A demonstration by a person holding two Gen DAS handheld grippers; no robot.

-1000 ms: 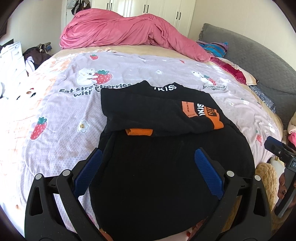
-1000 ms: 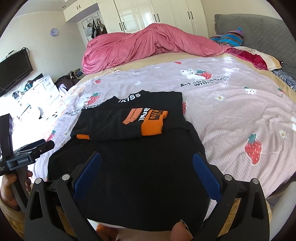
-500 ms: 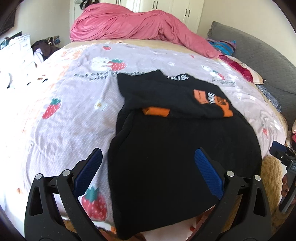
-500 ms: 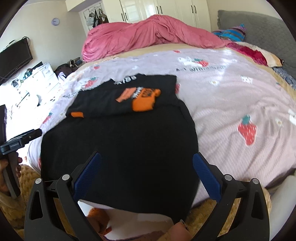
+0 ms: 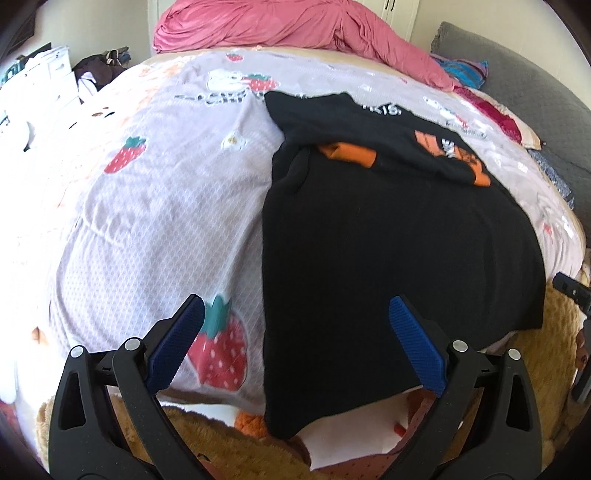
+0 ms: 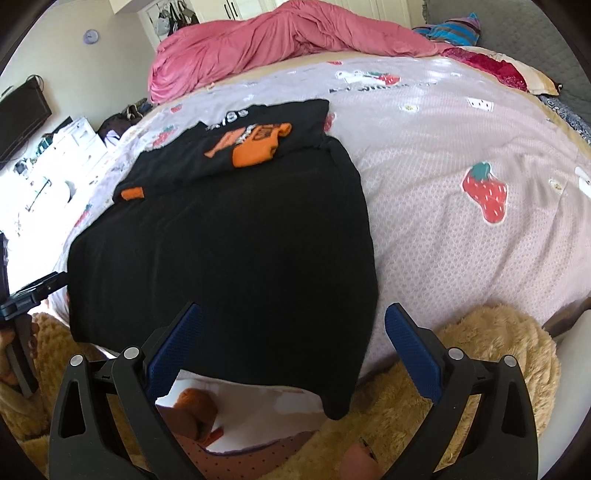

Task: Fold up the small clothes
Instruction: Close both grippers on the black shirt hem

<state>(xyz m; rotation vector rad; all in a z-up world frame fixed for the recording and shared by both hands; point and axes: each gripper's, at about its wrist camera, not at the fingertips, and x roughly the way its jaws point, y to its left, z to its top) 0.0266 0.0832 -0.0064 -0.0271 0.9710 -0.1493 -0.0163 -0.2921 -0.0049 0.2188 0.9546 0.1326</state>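
On the strawberry-print bedspread point(image 5: 155, 206), black sweatshirt point(image 5: 388, 240) half-folded, left gripper point(image 5: 295, 343) and right gripper point(image 6: 293, 341) both released, wall clock point(image 6: 90, 36) only in right view.

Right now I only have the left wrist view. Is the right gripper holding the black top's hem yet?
Observer: No. The right gripper is open, jaws wide apart above the black top, gripping nothing.
Operator: Where is the hem's right corner relative to it?
Observer: The right corner droops over the bed's edge, between the two fingers and nearer the camera than their tips.
Operator: What lies right of the top?
Observer: Bedspread with a red strawberry print.
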